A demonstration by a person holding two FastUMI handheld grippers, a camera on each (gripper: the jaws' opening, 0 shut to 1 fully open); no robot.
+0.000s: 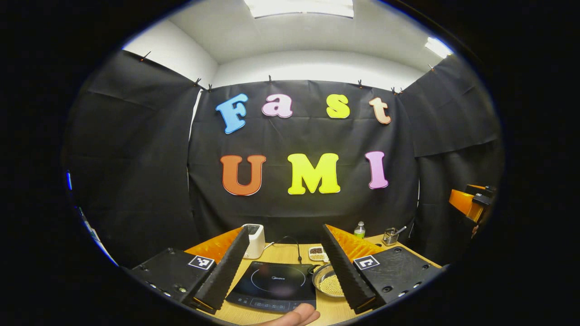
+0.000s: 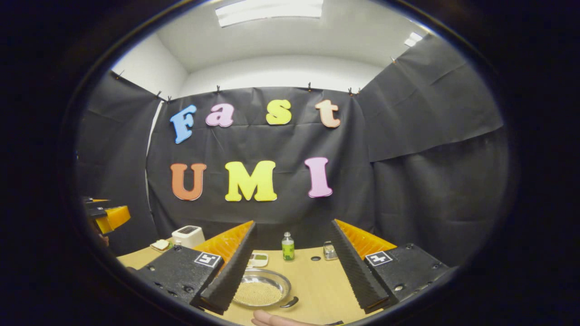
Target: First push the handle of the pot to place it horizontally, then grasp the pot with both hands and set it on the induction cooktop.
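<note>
Between the right hand-held gripper (image 2: 290, 267) fingers lies the pot (image 2: 263, 288), untouched.

Bare tabletop (image 2: 312, 280) right of pot (image 2: 263, 290), seemingly.

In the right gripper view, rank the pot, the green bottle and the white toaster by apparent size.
1. pot, clearly largest, though it sits nearest the camera.
2. white toaster.
3. green bottle, smallest; it and the toaster stand further back, so real sizes stay unsure.
</note>
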